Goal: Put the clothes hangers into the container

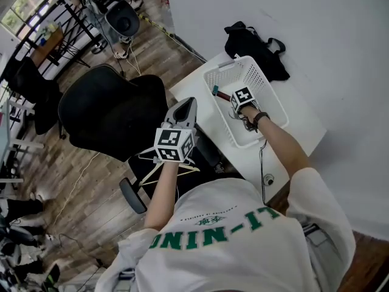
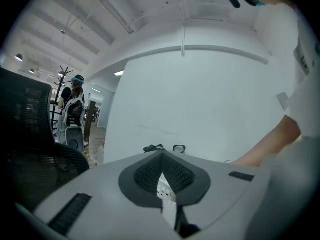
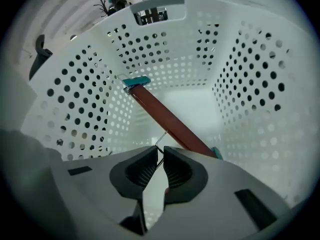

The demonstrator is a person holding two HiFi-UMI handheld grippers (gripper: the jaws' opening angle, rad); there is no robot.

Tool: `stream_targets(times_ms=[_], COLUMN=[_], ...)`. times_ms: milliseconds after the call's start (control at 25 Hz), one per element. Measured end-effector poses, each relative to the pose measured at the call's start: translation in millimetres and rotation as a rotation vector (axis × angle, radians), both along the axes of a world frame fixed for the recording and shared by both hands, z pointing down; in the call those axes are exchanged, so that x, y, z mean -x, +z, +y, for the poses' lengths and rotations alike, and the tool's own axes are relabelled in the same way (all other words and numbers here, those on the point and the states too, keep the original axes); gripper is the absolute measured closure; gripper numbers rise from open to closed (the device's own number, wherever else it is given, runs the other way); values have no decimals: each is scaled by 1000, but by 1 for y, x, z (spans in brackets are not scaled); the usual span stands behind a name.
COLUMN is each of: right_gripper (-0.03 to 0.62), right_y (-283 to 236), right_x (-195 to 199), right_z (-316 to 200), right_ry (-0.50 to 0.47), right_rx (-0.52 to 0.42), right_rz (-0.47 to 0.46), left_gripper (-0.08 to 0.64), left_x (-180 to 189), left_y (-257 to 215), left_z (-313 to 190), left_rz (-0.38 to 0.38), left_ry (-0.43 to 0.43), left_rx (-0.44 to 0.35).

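Observation:
A white perforated basket stands on a white table. My right gripper is down inside it, shut on the thin wire hook of a red-brown hanger with teal clips. In the right gripper view the hanger's bar slants from the right gripper up to the basket's left wall. My left gripper hovers shut over the table's near corner, and nothing shows between the tips of the left gripper. A pale hanger shows just below its marker cube.
A black bag lies on the table behind the basket. A black office chair stands left of the table, under my left arm. A white wall rises right behind the table. A cable hangs off the table's front edge.

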State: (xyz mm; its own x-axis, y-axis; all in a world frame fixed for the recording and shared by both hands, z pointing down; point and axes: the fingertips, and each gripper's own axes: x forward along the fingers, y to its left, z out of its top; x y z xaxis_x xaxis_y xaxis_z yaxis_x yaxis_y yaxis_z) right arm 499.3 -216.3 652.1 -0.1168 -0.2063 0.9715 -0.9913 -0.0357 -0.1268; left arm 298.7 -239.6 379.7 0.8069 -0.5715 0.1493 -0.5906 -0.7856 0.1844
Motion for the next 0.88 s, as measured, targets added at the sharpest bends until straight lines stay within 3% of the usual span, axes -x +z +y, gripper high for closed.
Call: stream_targets(times_ms=[280, 400, 520, 880], right_gripper=[527, 354, 302, 298], right_y=[41, 44, 38, -5], right_x=[4, 6, 8, 25], right_z=[2, 2, -4, -4], right_ry=[60, 25, -2, -53], right_rx=[30, 28, 2, -106], right_rz=[-14, -16, -5, 22], left_gripper=[555, 555, 555, 555], left_x=[16, 21, 28, 54], left_y=[16, 18, 20, 18], left_z=[5, 9, 11, 33], left_rz=[3, 9, 8, 15], left_ry=[-25, -29, -44, -71], left_rx=[30, 35, 35, 33])
